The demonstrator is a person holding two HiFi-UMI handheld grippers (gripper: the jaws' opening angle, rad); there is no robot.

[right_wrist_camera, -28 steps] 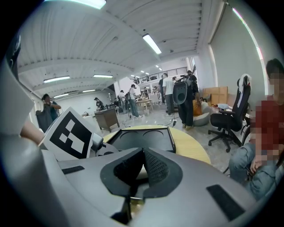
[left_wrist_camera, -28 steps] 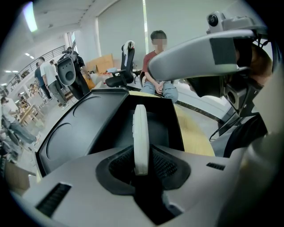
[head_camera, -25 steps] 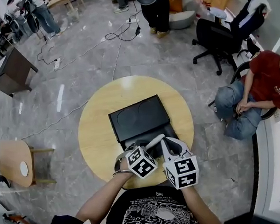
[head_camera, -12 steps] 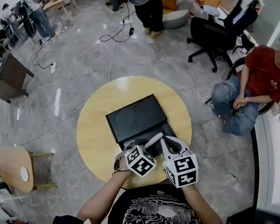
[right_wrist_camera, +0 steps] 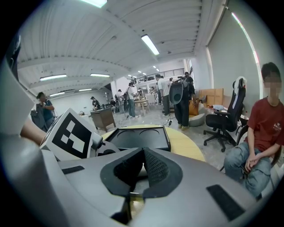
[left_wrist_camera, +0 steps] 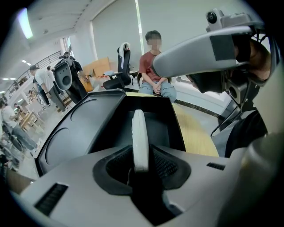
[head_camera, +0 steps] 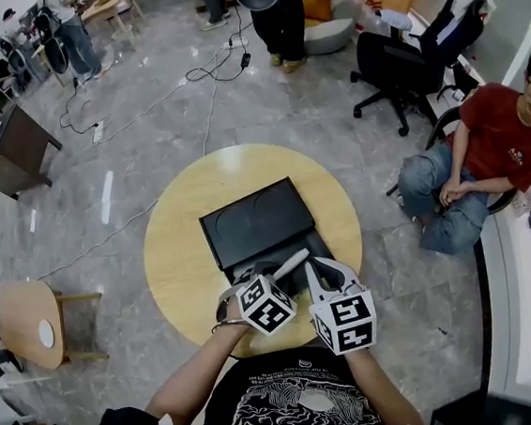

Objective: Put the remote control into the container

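Staying unmoved: left gripper (head_camera: 274, 279) pinching remote control (left_wrist_camera: 140, 137) over the container (head_camera: 247, 220), right gripper (head_camera: 323, 272) with jaws pressed together.

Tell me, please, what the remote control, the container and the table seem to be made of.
Remote control: white, smooth, likely plastic. Container: matte black, moulded circles in its lid, probably plastic. Table: pale wood-look top, perhaps veneer.

The container (left_wrist_camera: 162, 126) mouth stands clear, its open lid (left_wrist_camera: 80, 128) alongside
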